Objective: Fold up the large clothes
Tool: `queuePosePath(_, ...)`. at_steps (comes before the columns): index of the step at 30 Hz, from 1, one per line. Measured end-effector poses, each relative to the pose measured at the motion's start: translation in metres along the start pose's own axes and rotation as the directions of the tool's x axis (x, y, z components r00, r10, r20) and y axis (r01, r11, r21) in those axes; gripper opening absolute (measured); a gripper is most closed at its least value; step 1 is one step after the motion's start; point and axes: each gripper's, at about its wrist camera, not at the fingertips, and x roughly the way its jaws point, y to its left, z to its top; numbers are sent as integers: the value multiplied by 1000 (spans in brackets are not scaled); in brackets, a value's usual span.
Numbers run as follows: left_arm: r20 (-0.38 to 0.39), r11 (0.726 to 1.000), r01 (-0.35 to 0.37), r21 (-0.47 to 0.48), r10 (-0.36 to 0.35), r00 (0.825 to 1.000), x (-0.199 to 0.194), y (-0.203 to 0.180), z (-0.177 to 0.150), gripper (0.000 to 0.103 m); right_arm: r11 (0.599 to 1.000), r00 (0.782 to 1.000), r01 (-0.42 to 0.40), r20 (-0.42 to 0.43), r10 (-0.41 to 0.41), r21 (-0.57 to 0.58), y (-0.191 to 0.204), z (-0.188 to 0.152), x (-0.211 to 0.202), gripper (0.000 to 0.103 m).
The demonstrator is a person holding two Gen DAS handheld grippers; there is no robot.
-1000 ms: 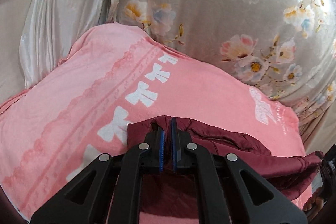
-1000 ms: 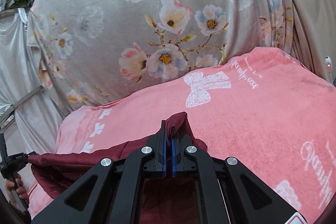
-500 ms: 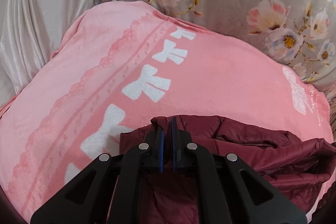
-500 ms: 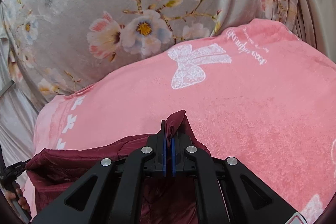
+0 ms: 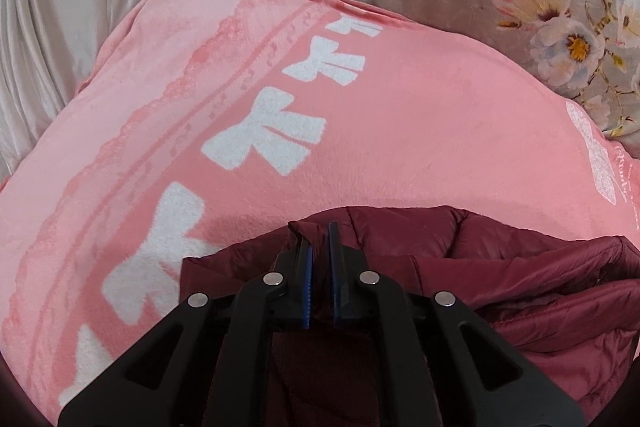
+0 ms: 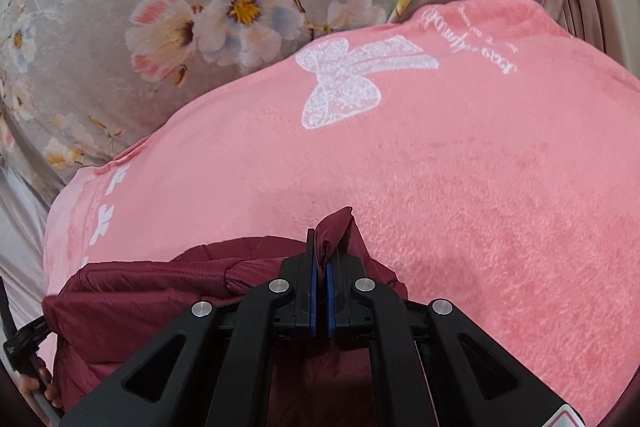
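Note:
A dark red padded jacket [image 5: 500,267] hangs between my two grippers over a pink blanket [image 5: 400,131]. My left gripper [image 5: 319,235] is shut on a corner of the jacket, with fabric pinched between its blue pads. In the right wrist view my right gripper [image 6: 322,247] is shut on another corner of the same jacket [image 6: 160,287], with a fold sticking up above the jaws. The jacket's edge stretches between the two grips and sags near the blanket [image 6: 480,167]. The rest of the jacket is hidden below the grippers.
The pink blanket has white bow prints [image 5: 264,147] and a large white bow [image 6: 348,83]. A grey floral cloth [image 6: 180,7] lies behind it. Pale satin fabric [image 5: 60,7] hangs at the far left. The person's left hand [image 6: 40,383] shows at the lower left.
Both grippers have moved forward and down over the pink blanket with the jacket still held. The blanket fills more of each view and the floral cloth has slid up.

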Motion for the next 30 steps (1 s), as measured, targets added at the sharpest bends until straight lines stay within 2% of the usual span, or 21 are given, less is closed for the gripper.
queuePosePath(15,8,999,32,-18,-32,999,25,3,-12,10,1000,999,26,-45,-26,-12,-2,-11,29,3)
queuePosePath(20,25,991,107,-84,-105,994,24,15,-13,13,1000,999,11,-46,-11,3,-5,-11,31,6)
queuePosePath(23,70,975,162,-155,-153,986,14,29,-12,18,999,999,-29,-27,29,26,-10,-11,27,10)
queuePosePath(25,102,979,135,-155,-121,987,-3,34,-10,21,994,997,-78,25,77,70,-19,-9,14,20)
queuePosePath(26,121,987,88,-136,-71,990,-15,34,-9,27,993,995,-74,74,67,94,-24,-8,0,29)
queuePosePath(27,140,991,58,-121,-40,989,-23,33,-8,37,993,993,-68,107,57,101,-27,-8,-9,34)
queuePosePath(28,185,996,18,-85,-2,983,-42,32,-5,41,992,985,-63,166,44,108,-29,-7,-28,34)
queuePosePath(30,221,999,-19,-43,28,975,-68,27,2,42,992,974,-84,216,62,95,-26,-3,-52,34)
